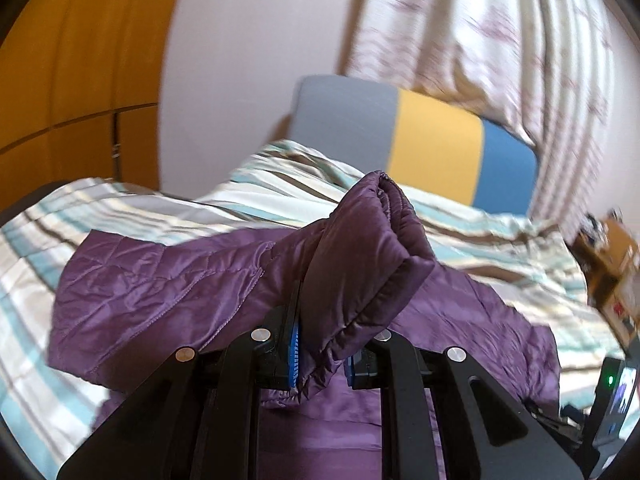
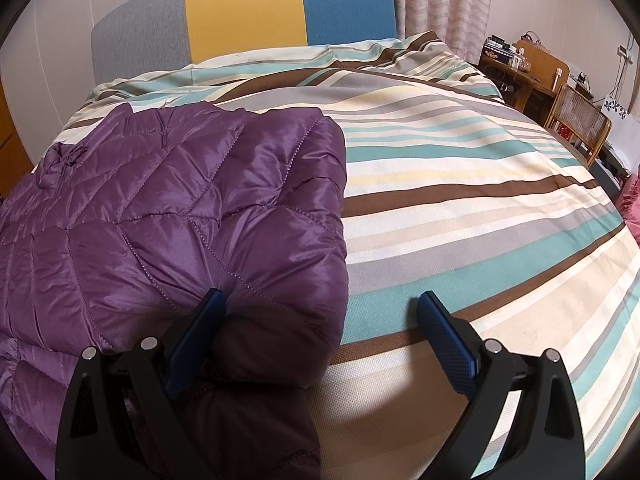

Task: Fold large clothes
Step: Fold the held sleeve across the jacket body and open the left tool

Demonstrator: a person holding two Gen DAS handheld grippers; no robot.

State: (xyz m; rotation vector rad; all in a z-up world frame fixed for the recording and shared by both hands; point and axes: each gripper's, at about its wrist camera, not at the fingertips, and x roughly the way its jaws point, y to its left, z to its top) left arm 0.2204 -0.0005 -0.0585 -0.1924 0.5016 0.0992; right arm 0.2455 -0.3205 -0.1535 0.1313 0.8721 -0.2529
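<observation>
A purple quilted jacket point(image 1: 160, 292) lies on a striped bed cover point(image 1: 120, 212). My left gripper point(image 1: 320, 352) is shut on the jacket's sleeve cuff point(image 1: 368, 256) and holds it raised above the jacket body. In the right wrist view the jacket point(image 2: 180, 208) lies folded at the left of the bed cover point(image 2: 460, 200). My right gripper point(image 2: 320, 316) is open, its left finger point(image 2: 200, 328) resting against the jacket's near edge, its right finger point(image 2: 444, 336) over bare cover.
A grey, yellow and blue headboard point(image 2: 244, 8) stands at the far end of the bed. Patterned curtains point(image 1: 500, 40) hang behind. A wooden desk and chair point(image 2: 560, 88) stand at the right. A wooden wardrobe point(image 1: 80, 80) is at the left.
</observation>
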